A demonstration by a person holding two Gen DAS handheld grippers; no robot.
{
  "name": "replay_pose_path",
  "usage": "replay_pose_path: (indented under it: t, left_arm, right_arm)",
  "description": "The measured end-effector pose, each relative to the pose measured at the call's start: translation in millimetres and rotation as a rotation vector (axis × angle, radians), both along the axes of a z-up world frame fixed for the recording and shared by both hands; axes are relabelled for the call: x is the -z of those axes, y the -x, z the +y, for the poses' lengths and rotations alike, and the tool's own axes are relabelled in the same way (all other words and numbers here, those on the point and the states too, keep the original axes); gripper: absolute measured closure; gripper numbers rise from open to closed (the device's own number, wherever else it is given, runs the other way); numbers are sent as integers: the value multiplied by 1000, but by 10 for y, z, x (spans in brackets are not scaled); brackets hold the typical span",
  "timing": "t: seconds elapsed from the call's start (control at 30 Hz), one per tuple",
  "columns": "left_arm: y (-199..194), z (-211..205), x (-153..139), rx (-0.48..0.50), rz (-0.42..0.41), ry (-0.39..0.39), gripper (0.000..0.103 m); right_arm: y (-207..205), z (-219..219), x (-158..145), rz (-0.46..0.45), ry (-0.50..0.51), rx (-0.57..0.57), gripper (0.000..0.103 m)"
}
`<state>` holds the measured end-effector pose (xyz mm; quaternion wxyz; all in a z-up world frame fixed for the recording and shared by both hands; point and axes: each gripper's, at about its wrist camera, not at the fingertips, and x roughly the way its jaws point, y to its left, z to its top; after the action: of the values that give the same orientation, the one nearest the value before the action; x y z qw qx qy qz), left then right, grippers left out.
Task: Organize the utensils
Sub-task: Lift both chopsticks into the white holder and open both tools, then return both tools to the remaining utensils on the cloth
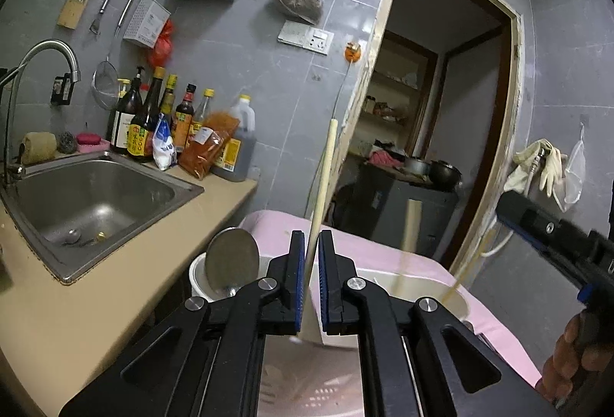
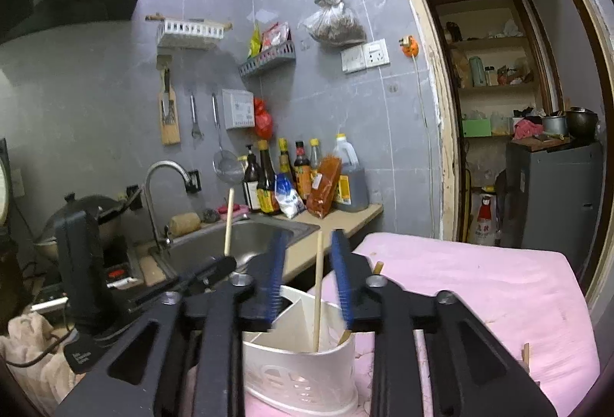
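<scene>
A white divided utensil holder (image 2: pixel 299 367) stands on a pink cloth; it also shows in the left wrist view (image 1: pixel 429 298). My left gripper (image 1: pixel 312 244) is shut on a wooden chopstick (image 1: pixel 324 179) held upright over the holder. A metal ladle bowl (image 1: pixel 232 259) sticks up from the holder's left part. My right gripper (image 2: pixel 309 252) is open above the holder, with a chopstick (image 2: pixel 317 294) standing in a compartment between the pads, not touched. The left gripper with its chopstick (image 2: pixel 229 221) appears at the left of the right wrist view.
A steel sink (image 1: pixel 92 202) with tap (image 1: pixel 50 52) is set in the beige counter (image 1: pixel 96 305). Sauce bottles (image 1: pixel 184 125) line the wall. The pink cloth (image 2: pixel 479 282) carries loose chopsticks (image 2: pixel 378 267). An open doorway (image 1: pixel 441 110) is at the right.
</scene>
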<state>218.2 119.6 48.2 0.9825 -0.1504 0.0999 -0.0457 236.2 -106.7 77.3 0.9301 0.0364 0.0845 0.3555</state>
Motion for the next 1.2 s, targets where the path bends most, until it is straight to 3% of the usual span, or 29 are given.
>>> replay_pose_path:
  t: [0.17, 0.27, 0.37, 0.47, 0.63, 0.73, 0.9, 1.2]
  left_arm:
    - [63, -39, -62, 13, 27, -3, 93]
    - [118, -69, -123, 25, 26, 0, 80]
    - [193, -143, -206, 35, 7, -8, 70]
    - [263, -277, -298, 49, -5, -43, 63]
    - [388, -537, -401, 74, -43, -84, 41]
    - [428, -694, -437, 100, -49, -106, 28]
    - [451, -960, -441, 158, -42, -128, 17]
    - [337, -1428, -254, 267, 43, -201, 15]
  right_arm:
    - [74, -171, -87, -27, -31, 35, 73]
    - [128, -308, -114, -38, -44, 69, 57]
    - [190, -449, -139, -48, -51, 108, 51]
    - [260, -591, -151, -66, -47, 155, 29]
    - [406, -854, -177, -110, -23, 243, 16]
    - [482, -1009, -167, -119, -1, 286, 2]
    - [564, -1266, -121, -119, 39, 350, 0]
    - [527, -1747, 107, -35, 135, 451, 0]
